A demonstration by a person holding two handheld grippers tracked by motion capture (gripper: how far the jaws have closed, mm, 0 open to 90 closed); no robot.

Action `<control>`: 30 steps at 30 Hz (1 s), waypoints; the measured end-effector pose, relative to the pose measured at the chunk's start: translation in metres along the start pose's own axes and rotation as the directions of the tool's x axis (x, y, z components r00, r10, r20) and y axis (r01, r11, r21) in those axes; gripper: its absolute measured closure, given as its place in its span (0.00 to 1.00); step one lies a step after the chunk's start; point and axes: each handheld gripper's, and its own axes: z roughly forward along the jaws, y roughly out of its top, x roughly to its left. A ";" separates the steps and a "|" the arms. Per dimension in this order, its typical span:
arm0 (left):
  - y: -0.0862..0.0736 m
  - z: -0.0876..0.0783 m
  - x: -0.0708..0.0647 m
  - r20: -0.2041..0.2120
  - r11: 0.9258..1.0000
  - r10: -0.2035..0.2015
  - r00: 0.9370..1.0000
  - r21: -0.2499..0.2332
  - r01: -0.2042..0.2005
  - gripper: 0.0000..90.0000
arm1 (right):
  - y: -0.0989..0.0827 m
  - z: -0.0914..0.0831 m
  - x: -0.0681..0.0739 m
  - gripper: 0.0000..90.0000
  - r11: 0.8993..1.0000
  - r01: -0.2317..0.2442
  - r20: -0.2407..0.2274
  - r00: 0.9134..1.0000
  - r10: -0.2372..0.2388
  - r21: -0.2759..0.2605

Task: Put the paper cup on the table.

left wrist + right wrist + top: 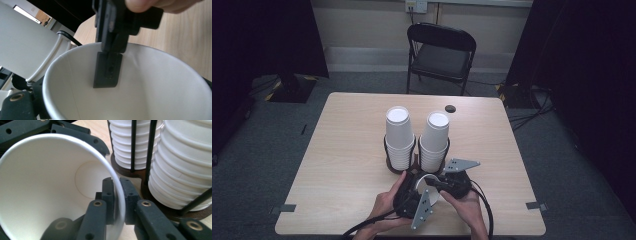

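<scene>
A single white paper cup lies on its side between my two grippers near the table's front edge. My right gripper pinches the cup's wall, one jaw inside the paper cup and one outside. In the left gripper view that inner finger hangs over the rim into the cup's open mouth. My left gripper has its jaws around the cup's outside, and one of its fingers lies against the wall. A hand holds each gripper.
Two tall stacks of white cups stand in black wire holders on a round dark base just beyond the grippers. A small dark disc lies at the table's far edge. A black folding chair stands behind.
</scene>
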 end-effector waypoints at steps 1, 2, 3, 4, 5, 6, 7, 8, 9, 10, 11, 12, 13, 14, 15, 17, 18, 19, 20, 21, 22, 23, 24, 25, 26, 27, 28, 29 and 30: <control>0.000 0.000 0.000 0.000 1.000 -0.016 1.000 -0.008 0.016 0.11 | 0.000 0.000 0.000 0.91 1.000 -0.001 -0.003 1.000 0.001 -0.006; -0.001 0.000 0.001 -0.001 1.000 -0.019 1.000 -0.008 0.019 0.11 | -0.001 -0.001 0.000 0.89 1.000 -0.008 0.000 1.000 0.008 -0.012; -0.001 -0.001 0.002 0.000 0.999 -0.032 0.999 -0.011 0.032 0.11 | -0.001 -0.002 0.001 0.87 1.000 -0.011 0.004 1.000 0.011 -0.018; -0.002 -0.001 0.003 0.000 0.999 -0.045 0.999 -0.013 0.045 0.11 | -0.001 -0.003 0.001 0.86 0.999 -0.019 0.008 1.000 0.019 -0.031; -0.003 -0.002 0.003 -0.003 0.998 -0.064 0.998 -0.019 0.064 0.11 | -0.001 -0.004 0.001 0.86 0.999 -0.024 0.009 1.000 0.024 -0.038; -0.004 -0.002 0.005 -0.007 0.998 -0.067 0.998 -0.016 0.067 0.11 | -0.001 -0.005 0.001 0.84 0.998 -0.029 0.012 0.999 0.030 -0.048; -0.006 -0.002 0.006 -0.006 0.997 -0.082 0.997 -0.013 0.082 0.11 | -0.001 -0.006 0.001 0.82 0.998 -0.032 0.017 0.999 0.033 -0.057; -0.007 -0.001 0.007 -0.003 0.995 -0.101 0.995 -0.021 0.101 0.11 | -0.001 -0.006 0.001 0.81 0.997 -0.034 0.018 0.999 0.035 -0.066; -0.008 -0.002 0.007 -0.006 0.993 -0.121 0.993 -0.019 0.120 0.11 | -0.001 -0.007 0.001 0.79 0.997 -0.034 0.025 0.999 0.036 -0.074; -0.009 -0.002 0.008 -0.008 0.992 -0.126 0.992 -0.016 0.126 0.11 | -0.001 -0.008 0.002 0.78 0.996 -0.035 0.032 0.999 0.038 -0.084; -0.010 -0.004 0.009 -0.007 0.990 -0.142 0.990 -0.016 0.142 0.11 | -0.002 -0.008 0.002 0.78 0.995 -0.037 0.034 0.999 0.040 -0.092; -0.011 -0.005 0.010 -0.002 0.988 -0.152 0.988 -0.022 0.152 0.11 | -0.002 -0.009 0.002 0.76 0.993 -0.044 0.037 0.998 0.048 -0.109; -0.013 -0.006 0.011 -0.007 0.984 -0.175 0.985 -0.027 0.175 0.11 | -0.003 -0.010 0.002 0.75 0.991 -0.046 0.040 0.998 0.051 -0.122; -0.014 -0.006 0.011 -0.005 0.980 -0.196 0.980 -0.036 0.196 0.11 | -0.004 -0.011 0.001 0.74 0.988 -0.053 0.043 0.997 0.060 -0.143; -0.016 -0.006 0.012 -0.009 0.977 -0.210 0.978 -0.041 0.210 0.11 | -0.005 -0.012 0.001 0.71 0.986 -0.060 0.046 0.997 0.068 -0.157; -0.019 -0.007 0.013 -0.012 0.969 -0.242 0.970 -0.045 0.242 0.11 | -0.006 -0.013 0.001 0.69 0.981 -0.067 0.059 0.995 0.079 -0.183; -0.020 -0.007 0.014 -0.011 0.967 -0.249 0.968 -0.048 0.248 0.11 | -0.006 -0.014 0.001 0.67 0.978 -0.069 0.063 0.995 0.083 -0.196; -0.022 -0.007 0.015 -0.010 0.962 -0.269 0.963 -0.050 0.268 0.11 | -0.007 -0.015 0.001 0.66 0.976 -0.070 0.067 0.994 0.086 -0.207; -0.023 -0.008 0.016 -0.010 0.958 -0.285 0.959 -0.052 0.284 0.11 | -0.007 -0.017 0.001 0.64 0.970 -0.073 0.074 0.993 0.092 -0.231; -0.026 -0.009 0.017 -0.015 0.953 -0.300 0.954 -0.057 0.298 0.11 | -0.008 -0.018 0.001 0.63 0.967 -0.076 0.077 0.992 0.097 -0.242; -0.027 -0.009 0.018 -0.014 0.950 -0.309 0.951 -0.059 0.307 0.11 | -0.009 -0.020 0.001 0.60 0.961 -0.078 0.081 0.991 0.103 -0.264; -0.029 -0.011 0.020 -0.026 0.945 -0.324 0.946 -0.061 0.322 0.11 | -0.010 -0.022 0.001 0.60 0.957 -0.082 0.079 0.991 0.108 -0.277; -0.030 -0.012 0.021 -0.029 0.940 -0.336 0.941 -0.067 0.333 0.11 | -0.011 -0.024 0.001 0.59 0.954 -0.078 0.100 0.989 0.111 -0.290; -0.031 -0.014 0.023 -0.031 0.934 -0.353 0.935 -0.074 0.350 0.11 | -0.012 -0.026 0.001 0.58 0.952 -0.079 0.114 0.987 0.117 -0.295; -0.033 -0.015 0.024 -0.036 0.930 -0.364 0.931 -0.076 0.361 0.11 | -0.014 -0.028 0.000 0.55 0.949 -0.077 0.126 0.985 0.121 -0.305; -0.035 -0.016 0.025 -0.054 0.922 -0.383 0.922 -0.081 0.378 0.11 | -0.015 -0.029 0.000 0.53 0.946 -0.077 0.137 0.983 0.126 -0.314; -0.037 -0.018 0.027 -0.061 0.913 -0.405 0.912 -0.085 0.399 0.11 | -0.016 -0.030 0.000 0.52 0.945 -0.073 0.156 0.980 0.128 -0.318; -0.040 -0.019 0.029 -0.060 0.904 -0.424 0.904 -0.089 0.418 0.11 | -0.018 -0.032 -0.001 0.51 0.945 -0.069 0.168 0.977 0.128 -0.321; -0.042 -0.020 0.030 -0.060 0.897 -0.437 0.897 -0.095 0.431 0.11 | -0.019 -0.033 -0.001 0.49 0.943 -0.068 0.175 0.976 0.131 -0.327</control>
